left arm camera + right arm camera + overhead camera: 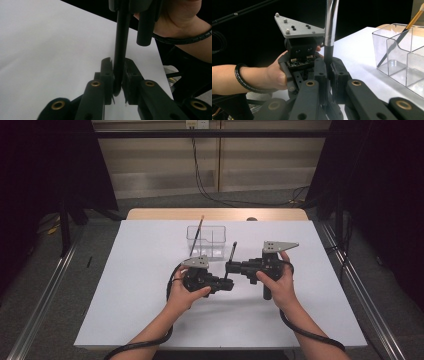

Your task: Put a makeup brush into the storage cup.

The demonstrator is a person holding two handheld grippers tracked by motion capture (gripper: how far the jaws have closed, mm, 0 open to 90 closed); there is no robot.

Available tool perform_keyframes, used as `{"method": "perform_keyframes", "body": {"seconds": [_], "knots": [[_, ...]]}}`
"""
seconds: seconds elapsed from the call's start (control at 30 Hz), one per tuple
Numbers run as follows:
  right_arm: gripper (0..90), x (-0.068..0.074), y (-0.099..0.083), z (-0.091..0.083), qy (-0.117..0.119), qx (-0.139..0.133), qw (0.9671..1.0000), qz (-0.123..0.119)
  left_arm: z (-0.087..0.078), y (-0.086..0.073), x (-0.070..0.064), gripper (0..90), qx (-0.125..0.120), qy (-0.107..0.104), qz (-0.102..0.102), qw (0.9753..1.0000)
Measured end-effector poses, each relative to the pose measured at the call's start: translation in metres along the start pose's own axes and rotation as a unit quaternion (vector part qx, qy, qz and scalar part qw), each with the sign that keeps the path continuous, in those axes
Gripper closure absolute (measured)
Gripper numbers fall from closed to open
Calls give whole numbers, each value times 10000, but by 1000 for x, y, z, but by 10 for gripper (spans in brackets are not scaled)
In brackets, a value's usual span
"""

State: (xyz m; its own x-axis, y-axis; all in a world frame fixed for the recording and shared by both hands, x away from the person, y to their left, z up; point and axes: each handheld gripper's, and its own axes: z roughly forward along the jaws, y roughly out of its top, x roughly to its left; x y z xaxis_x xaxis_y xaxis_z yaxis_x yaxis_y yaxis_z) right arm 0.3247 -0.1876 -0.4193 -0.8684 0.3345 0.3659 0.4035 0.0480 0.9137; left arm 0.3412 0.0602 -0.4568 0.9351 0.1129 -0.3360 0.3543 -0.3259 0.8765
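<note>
Table: I see a white sheet (150, 295) covering a wooden table (215, 214); the wood shows as a strip along the far edge.
Room: beyond the table I see a grey floor, black curtains at both sides, a pale panelled wall with a cable hanging down it, and metal rails running along the floor left and right of the table.
Landmark: a clear plastic organizer (206, 241) stands on the sheet toward the far side, divided into compartments.
Brush: a thin brush (196, 236) with a wooden handle leans in the organizer's left compartment, its top tilted up and away.
Pen: a dark pen (231, 256) with a silver section is held just in front of the organizer, above the sheet, between the two grippers.
Left gripper: my left gripper (118, 80) sits in front of the organizer and is clamped on the pen's lower end.
Right gripper: my right gripper (329, 72) sits in front and right of the organizer, its jaws pressed on the pen's black part below the silver section.
High view: it gives me the room, both forearms and both grey plates.
Left gripper view: it gives me the pen's rounded tip between the jaws.
Right gripper view: it gives me the organizer's dividers and the brush's dark bristle end against its floor.
</note>
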Motion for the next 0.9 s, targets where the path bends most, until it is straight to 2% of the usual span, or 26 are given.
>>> {"method": "perform_keyframes", "body": {"seconds": [0.17,0.27,0.33,0.43,0.5,0.7,0.9], "knots": [[846,-1,-1,-3,-50,11,10000,-27,-7,1,2,668,-260,-80,-12,9996],[846,-2,-1,-4,-56,-6,10000,-32,-11,0,2,594,-457,-203,-66,9987],[846,-2,0,-5,-80,6,10000,-50,-13,1,3,526,-573,-253,-42,9980],[846,-2,0,-5,-85,20,9999,-84,-14,3,2,437,-699,-206,71,9973],[846,-1,0,-5,-87,27,9999,-87,-16,4,3,390,-830,-289,65,9961],[845,-2,-1,-6,-112,71,9999,-98,-20,12,3,246,-972,-265,91,9949],[845,-3,-2,-6,-108,68,9999,-105,-23,20,4,165,-1067,-139,144,9941]]}}
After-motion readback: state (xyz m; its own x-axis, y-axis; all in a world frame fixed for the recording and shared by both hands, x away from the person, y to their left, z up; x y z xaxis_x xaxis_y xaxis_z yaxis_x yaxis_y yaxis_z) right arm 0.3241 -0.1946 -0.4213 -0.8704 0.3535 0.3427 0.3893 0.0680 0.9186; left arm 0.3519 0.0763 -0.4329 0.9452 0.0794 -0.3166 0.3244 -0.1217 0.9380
